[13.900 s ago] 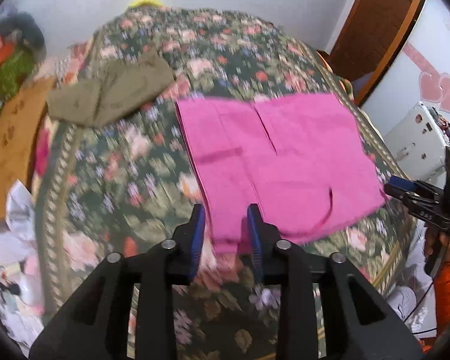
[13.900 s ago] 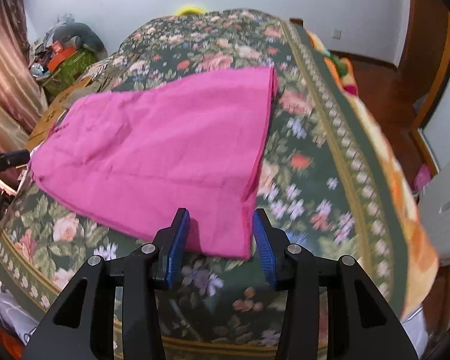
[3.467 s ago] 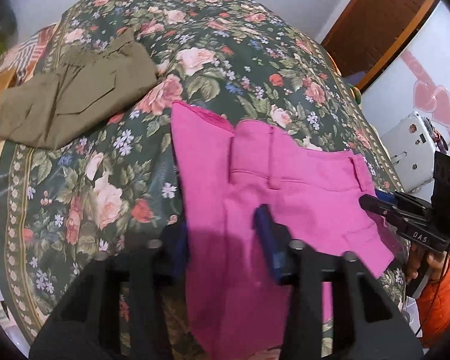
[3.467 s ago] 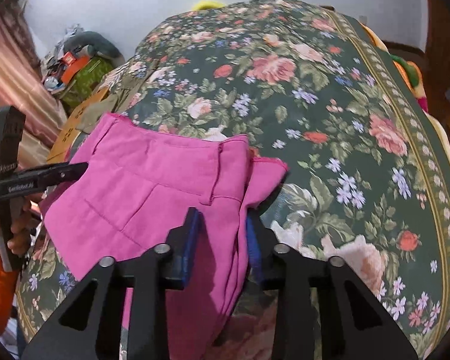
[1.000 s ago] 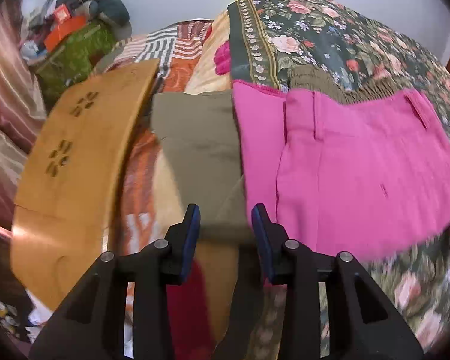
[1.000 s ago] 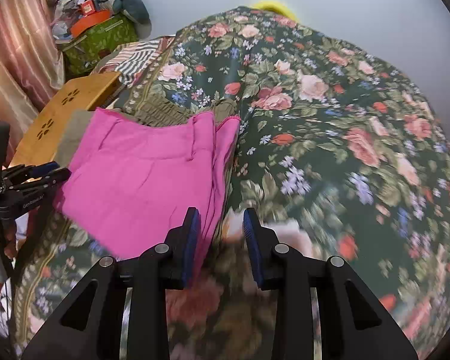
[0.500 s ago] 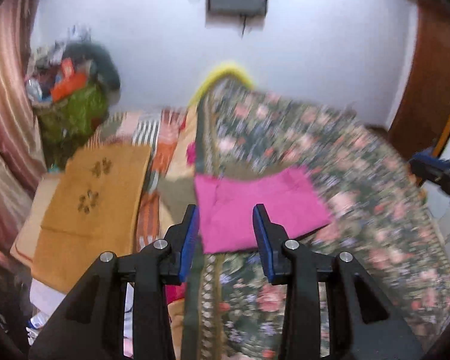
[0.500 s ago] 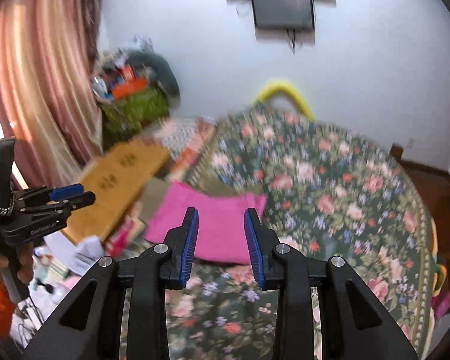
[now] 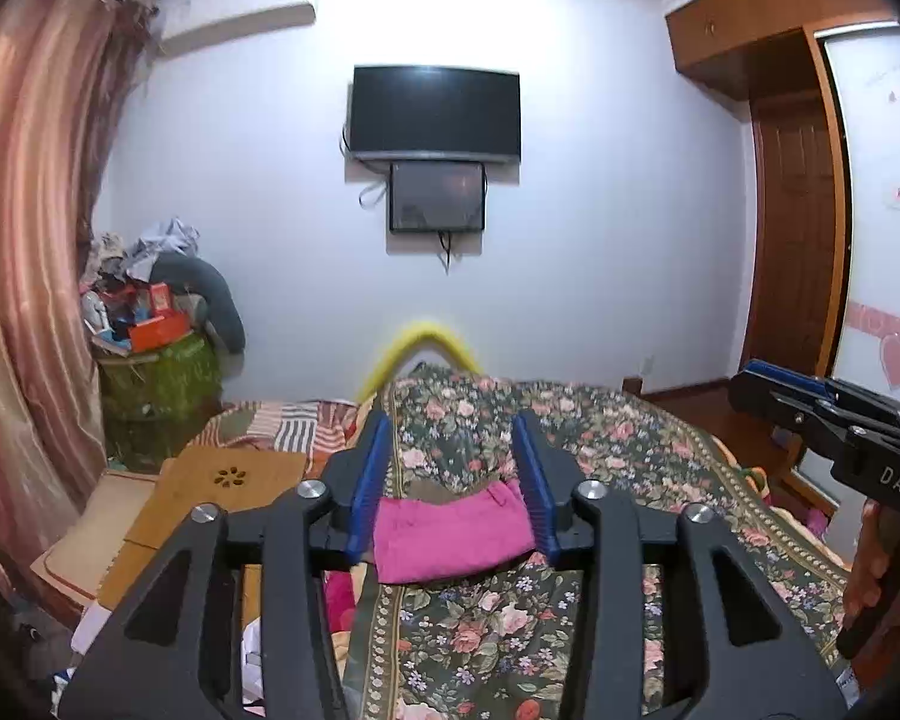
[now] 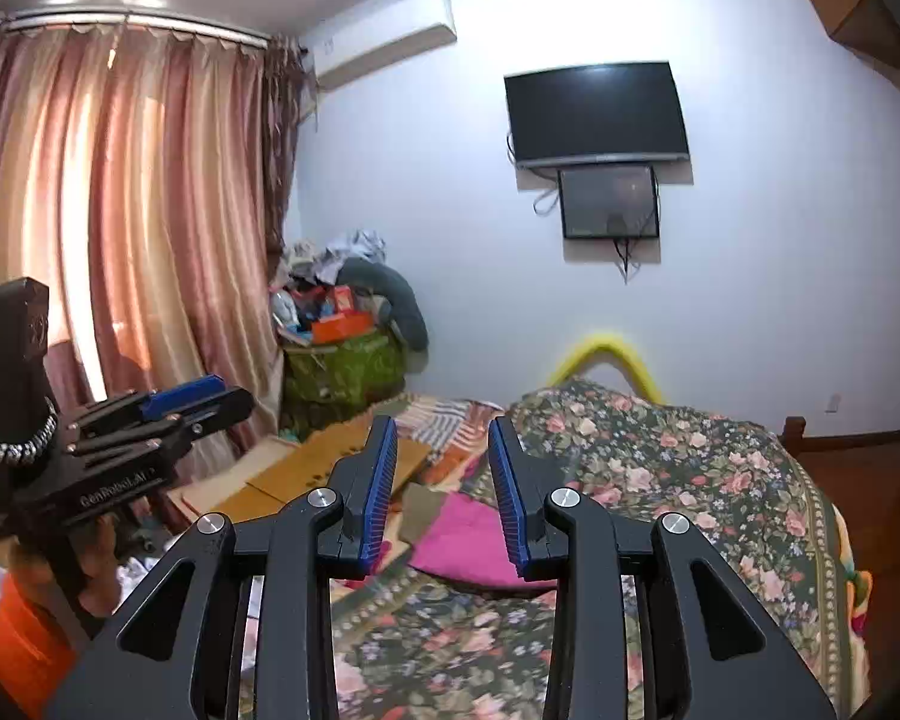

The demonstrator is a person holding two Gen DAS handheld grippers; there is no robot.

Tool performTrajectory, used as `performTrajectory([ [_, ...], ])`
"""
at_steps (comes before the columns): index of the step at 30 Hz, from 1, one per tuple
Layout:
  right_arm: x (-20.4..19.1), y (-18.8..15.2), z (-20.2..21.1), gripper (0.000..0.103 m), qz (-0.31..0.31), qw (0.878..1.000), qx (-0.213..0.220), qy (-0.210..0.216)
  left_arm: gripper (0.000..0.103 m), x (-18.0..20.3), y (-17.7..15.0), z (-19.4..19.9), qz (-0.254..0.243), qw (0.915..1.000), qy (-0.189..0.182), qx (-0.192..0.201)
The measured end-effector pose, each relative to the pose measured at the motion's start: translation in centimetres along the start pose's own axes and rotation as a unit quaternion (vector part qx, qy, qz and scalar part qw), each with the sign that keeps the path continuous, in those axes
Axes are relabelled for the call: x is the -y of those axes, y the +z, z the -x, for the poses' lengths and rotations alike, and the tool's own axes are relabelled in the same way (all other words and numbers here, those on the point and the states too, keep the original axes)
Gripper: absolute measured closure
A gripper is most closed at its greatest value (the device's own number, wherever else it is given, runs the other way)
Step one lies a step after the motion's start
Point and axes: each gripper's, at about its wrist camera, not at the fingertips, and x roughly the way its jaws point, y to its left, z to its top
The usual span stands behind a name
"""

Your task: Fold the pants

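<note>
Fingers (image 9: pixel 369 480) of left gripper (image 9: pixel 450 483): parted, empty, raised well clear of bed (image 9: pixel 660 480). Pink pants (image 9: pixel 450 531): compact folded rectangle resting on olive garment (image 9: pixel 444 489) near bed's left edge; likely stacked as finished.
Right gripper (image 10: pixel 443 489): parted, empty, likewise held aloft, apparently released.

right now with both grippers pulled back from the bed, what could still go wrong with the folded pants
The folded pink pants lie near the bed's left edge, partly on top of the olive garment, so a nudge might tip the stack toward the clutter beside the bed. Both the left gripper and right gripper are open and empty, so nothing holds the fold; it may loosen on the soft floral bedspread.
</note>
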Motion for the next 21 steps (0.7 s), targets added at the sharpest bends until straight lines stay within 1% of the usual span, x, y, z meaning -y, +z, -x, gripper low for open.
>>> performTrajectory([
  [1,-0.2,-0.3,0.5,0.072,-0.004,1.0,0.007,-0.001,0.047,0.1,-0.3,0.7,0.002,1.0,-0.001,0.005],
  [2,-0.4,-0.6,0.9,0.068,-0.01,1.0,0.012,0.0,0.045,0.3,-0.6,1.4,0.003,0.9999,-0.002,0.01],
  [3,-0.5,-0.8,1.3,0.055,-0.015,1.0,0.016,-0.001,0.041,0.3,-0.8,1.8,0.002,0.9999,-0.002,0.014],
  [4,-0.6,-1.1,1.6,0.047,-0.018,1.0,0.022,-0.007,0.036,0.5,-1.0,2.3,0.0,0.9998,-0.001,0.017],
  [5,-0.7,-1.3,1.8,0.045,-0.018,0.999,0.027,-0.012,0.033,0.6,-1.2,2.6,-0.002,0.9998,0.0,0.019],
  [7,-1.1,-1.5,2.2,0.04,-0.013,0.999,0.026,-0.025,0.02,0.5,-1.5,3.1,0.004,0.9998,-0.005,0.019],
  [8,-1.1,-1.5,2.2,0.037,-0.011,0.999,0.024,-0.029,0.017,0.4,-1.6,3.2,0.009,0.9997,-0.009,0.019],
  [10,-1.3,-1.5,2.5,0.019,-0.01,0.999,0.025,-0.036,0.007,0.2,-1.8,3.6,0.015,0.9996,-0.006,0.023],
  [12,-1.5,-1.5,2.8,0.014,-0.008,0.998,0.031,-0.049,0.002,0.2,-2.1,4.1,0.013,0.9994,0.005,0.033],
  [14,-1.5,-1.5,2.7,0.009,-0.003,0.998,0.031,-0.063,0.002,0.1,-2.2,4.1,0.008,0.9994,0.001,0.034],
  [15,-1.7,-1.6,2.9,0.004,-0.002,0.997,0.03,-0.066,0.002,0.3,-2.4,4.3,0.008,0.9994,0.001,0.034],
  [16,-1.8,-1.7,3.1,0.002,0.0,0.997,0.029,-0.069,0.002,0.3,-2.6,4.4,0.008,0.9994,0.002,0.033],
  [21,-2.3,-2.0,3.3,0.001,0.015,0.996,0.029,-0.08,0.001,0.1,-2.9,4.1,0.01,0.9996,0.001,0.026],
])
